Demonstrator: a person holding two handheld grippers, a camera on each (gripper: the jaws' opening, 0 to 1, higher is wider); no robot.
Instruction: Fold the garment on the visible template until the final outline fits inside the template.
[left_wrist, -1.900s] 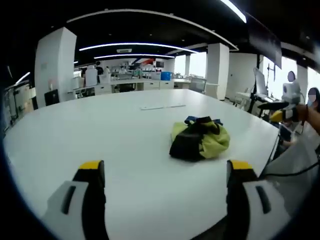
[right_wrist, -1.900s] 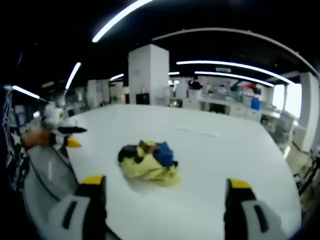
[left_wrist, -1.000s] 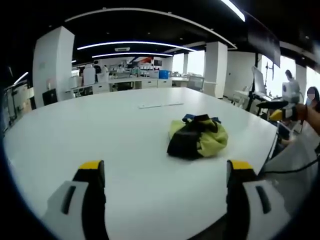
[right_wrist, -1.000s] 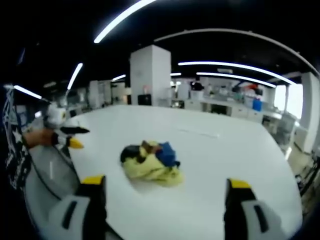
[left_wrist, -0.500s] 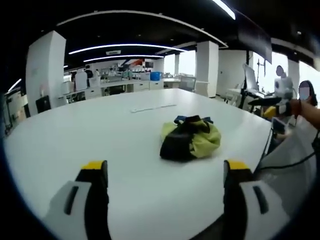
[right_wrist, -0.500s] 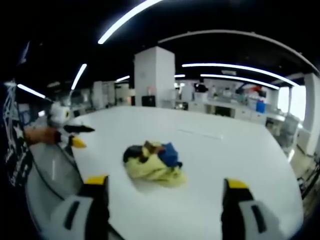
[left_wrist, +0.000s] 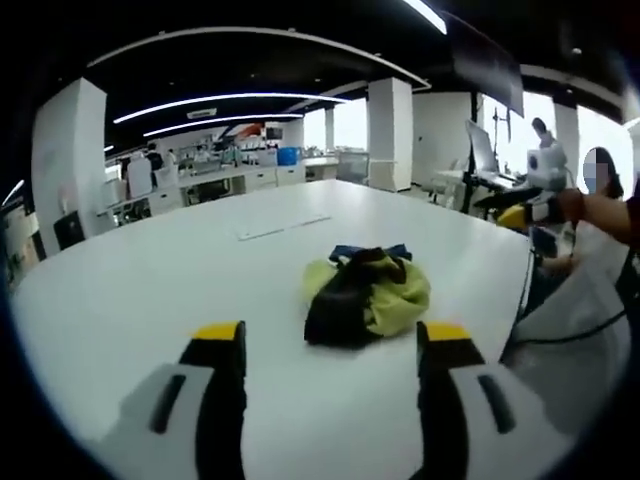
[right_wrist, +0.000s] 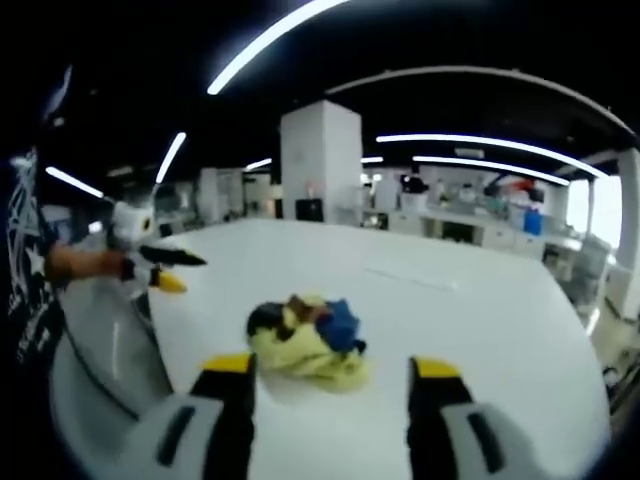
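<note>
A crumpled garment (left_wrist: 365, 297), yellow-green with black and blue parts, lies in a heap on the big white table (left_wrist: 140, 280). My left gripper (left_wrist: 333, 342) hovers open just short of the heap, nothing between its yellow-tipped jaws. In the right gripper view the same garment (right_wrist: 305, 338) sits just beyond my right gripper (right_wrist: 331, 367), also open and empty. The right gripper (left_wrist: 522, 207) hangs off the table's right side in a hand. The left gripper (right_wrist: 165, 266) appears at the table's left edge. A thin pale strip (left_wrist: 282, 228) lies on the table behind the heap.
The table's rounded edge (left_wrist: 520, 270) runs close to the garment on the person's side, with a dark cable (left_wrist: 525, 310) hanging there. White pillars (right_wrist: 320, 160) and lab benches stand far behind the table (right_wrist: 490, 320). A person's sleeve (right_wrist: 25, 280) fills the left margin.
Both cameras have come nearer to the garment, which looks larger and lower in view. Both pairs of jaws stand narrower than before, still apart. The garment has not been touched.
</note>
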